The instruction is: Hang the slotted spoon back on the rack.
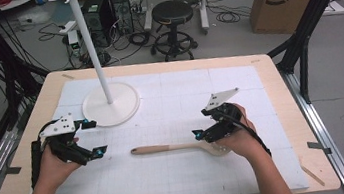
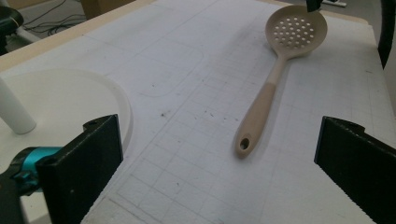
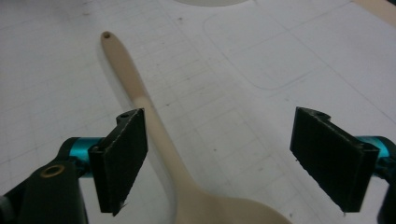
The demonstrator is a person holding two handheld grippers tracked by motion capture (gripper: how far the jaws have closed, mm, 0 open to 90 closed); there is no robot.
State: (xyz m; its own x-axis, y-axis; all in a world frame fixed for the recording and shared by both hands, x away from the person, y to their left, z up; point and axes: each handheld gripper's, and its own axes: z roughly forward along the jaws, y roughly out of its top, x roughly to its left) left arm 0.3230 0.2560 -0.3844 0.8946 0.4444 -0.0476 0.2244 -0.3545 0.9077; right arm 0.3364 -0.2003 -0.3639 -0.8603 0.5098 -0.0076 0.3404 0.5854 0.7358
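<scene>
My right gripper (image 3: 219, 158) hangs over the spoon (image 1: 176, 147), jaws wide, neck between them; left gripper (image 1: 82, 139) wide too. I should lower squarely, then close.

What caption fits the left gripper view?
Open left tool faces a slotted spoon lying on the gridded mat.

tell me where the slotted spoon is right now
The slotted spoon lies flat on the white mat, handle toward the left gripper, bowl under the open right gripper.
</scene>
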